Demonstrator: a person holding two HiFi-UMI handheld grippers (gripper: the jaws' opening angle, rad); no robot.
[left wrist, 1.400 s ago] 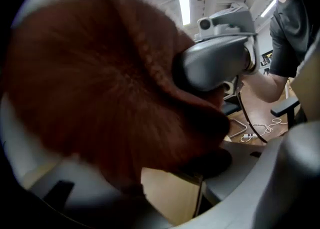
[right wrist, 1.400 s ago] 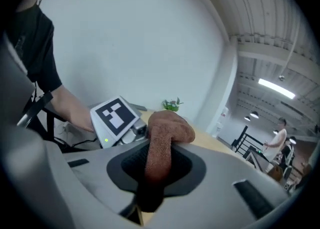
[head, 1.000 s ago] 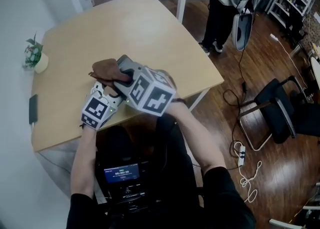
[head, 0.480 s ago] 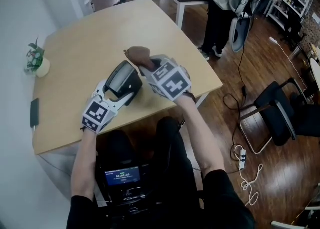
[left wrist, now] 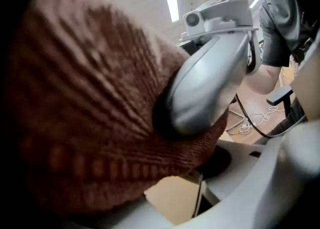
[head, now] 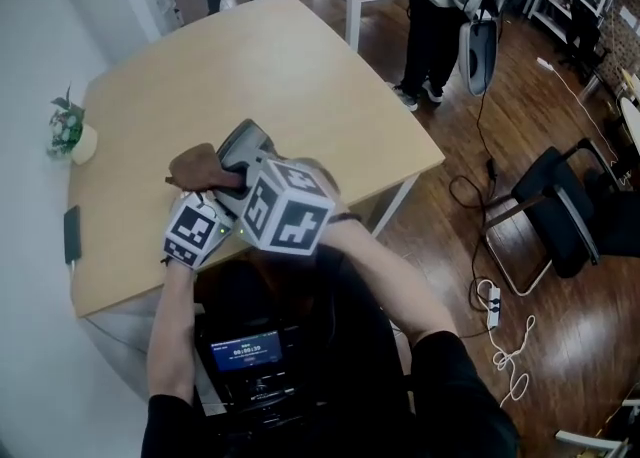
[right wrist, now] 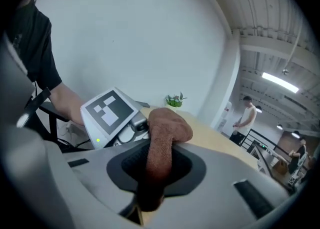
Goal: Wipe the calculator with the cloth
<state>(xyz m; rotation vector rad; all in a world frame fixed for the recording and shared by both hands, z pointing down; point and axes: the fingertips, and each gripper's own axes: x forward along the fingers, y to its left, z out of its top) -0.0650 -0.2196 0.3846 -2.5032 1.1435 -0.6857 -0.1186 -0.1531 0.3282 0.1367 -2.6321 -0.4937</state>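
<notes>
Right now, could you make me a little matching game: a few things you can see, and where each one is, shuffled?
Things:
1. brown cloth
2. potted plant
3. black chair
4. calculator

Places:
A. on the wooden floor, right of the table
B. at the table's left edge, by the wall
C. pinched between the jaws of the right gripper
D. over the table's near side, right beside the cloth

Pairs: 1-C, 2-B, 3-A, 4-D

A potted plant (head: 68, 131) and a dark phone (head: 72, 234) sit at the table's (head: 260, 66) left edge — apart.
</notes>
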